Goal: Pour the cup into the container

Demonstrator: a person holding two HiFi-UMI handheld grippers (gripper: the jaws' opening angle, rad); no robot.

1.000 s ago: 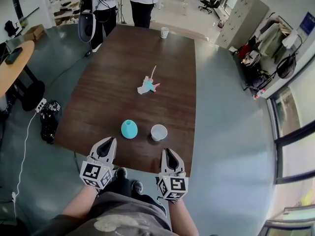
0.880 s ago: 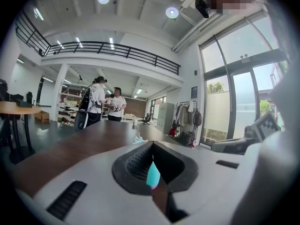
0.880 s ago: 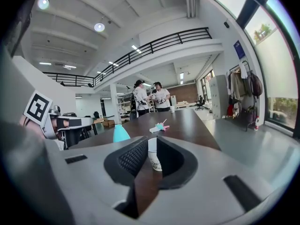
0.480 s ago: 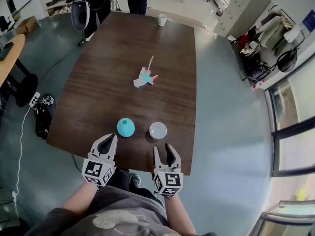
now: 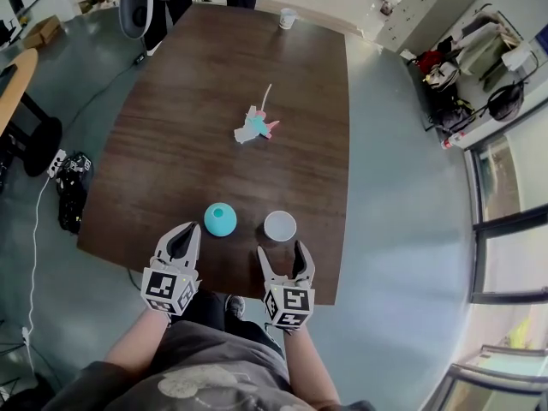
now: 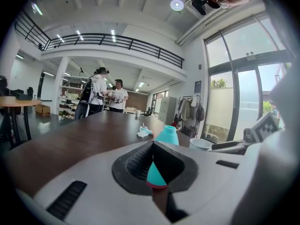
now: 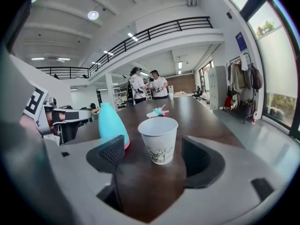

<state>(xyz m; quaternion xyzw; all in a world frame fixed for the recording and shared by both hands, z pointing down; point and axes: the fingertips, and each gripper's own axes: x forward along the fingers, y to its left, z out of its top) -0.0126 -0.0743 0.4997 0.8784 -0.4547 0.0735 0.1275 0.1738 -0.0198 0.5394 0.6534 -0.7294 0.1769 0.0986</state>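
Note:
A teal bottle-shaped container (image 5: 220, 219) and a white paper cup (image 5: 280, 226) stand side by side near the front edge of the dark wooden table (image 5: 188, 101). My right gripper (image 5: 281, 253) is open; its jaws have just been opening. The cup (image 7: 158, 138) stands just ahead of it, centred between the pads (image 7: 111, 152) and touching neither. My left gripper (image 5: 186, 237) is shut and empty, pointing at the teal container (image 6: 167, 135) from a short way back. The cup (image 6: 200, 144) shows to that container's right.
A pink and teal toy with a stick (image 5: 256, 127) lies mid-table. Another white cup (image 5: 288, 17) stands at the far end, where people stand (image 6: 101, 93). A round side table (image 5: 13, 84) and a dark bag (image 5: 70, 197) are on the left.
Both grippers have come forward over the table's front edge, closer to the container and cup. The right gripper's jaws went from shut to wide open.

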